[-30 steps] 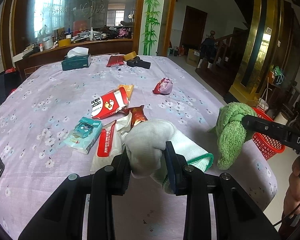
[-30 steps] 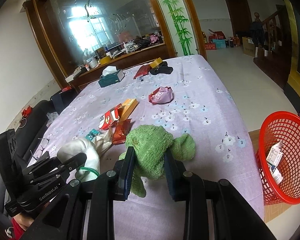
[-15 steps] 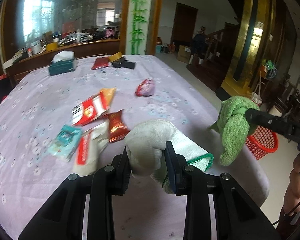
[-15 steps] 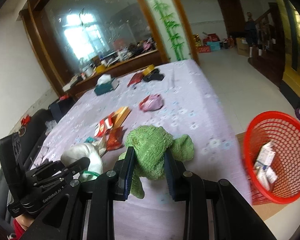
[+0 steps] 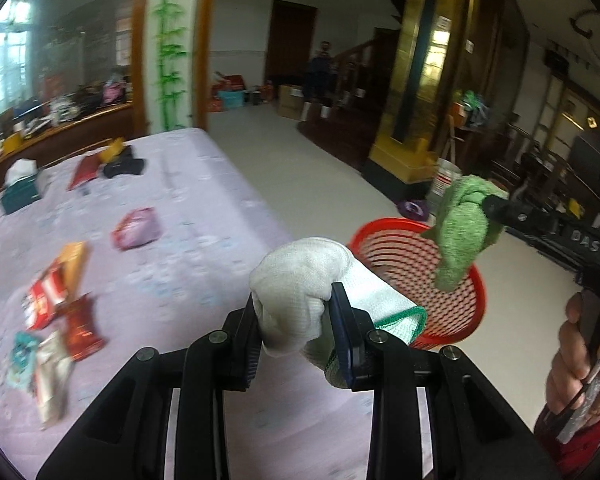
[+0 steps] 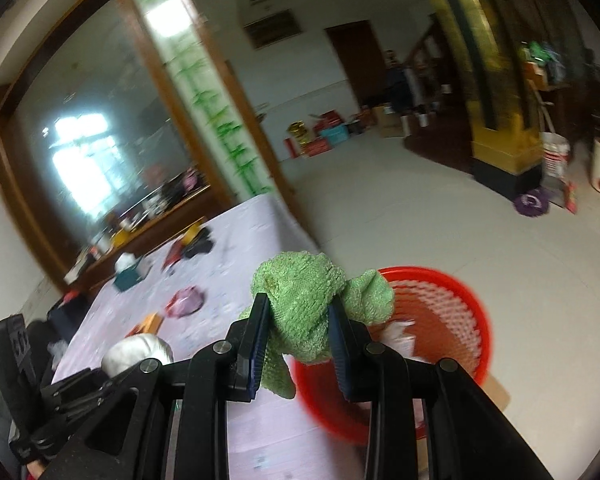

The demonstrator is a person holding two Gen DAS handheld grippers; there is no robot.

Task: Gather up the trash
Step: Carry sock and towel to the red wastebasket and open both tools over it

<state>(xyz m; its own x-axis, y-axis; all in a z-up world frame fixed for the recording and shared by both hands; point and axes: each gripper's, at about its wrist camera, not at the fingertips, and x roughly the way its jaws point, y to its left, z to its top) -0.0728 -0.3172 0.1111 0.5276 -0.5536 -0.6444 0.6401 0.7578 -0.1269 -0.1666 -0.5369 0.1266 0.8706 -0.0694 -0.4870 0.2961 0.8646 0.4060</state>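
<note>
Beside the red basket (image 6: 460, 304), the right claw (image 6: 300, 336) pinching the green cloth (image 6: 304, 300) and the left claw (image 5: 296, 320) pinching the white cloth (image 5: 300, 280) risk binning rags with the trash.

Snack wrappers (image 5: 56, 300) are seen scattered flat across the lilac flowered desk (image 5: 188, 240), a pink packet (image 5: 136, 233) lying apart from them. A red mesh basket (image 6: 452, 312), holding paper scraps, is stood on the floor beside the desk.

left claw (image 5: 294, 322) clamped, right claw (image 6: 300, 330) clamped
</note>
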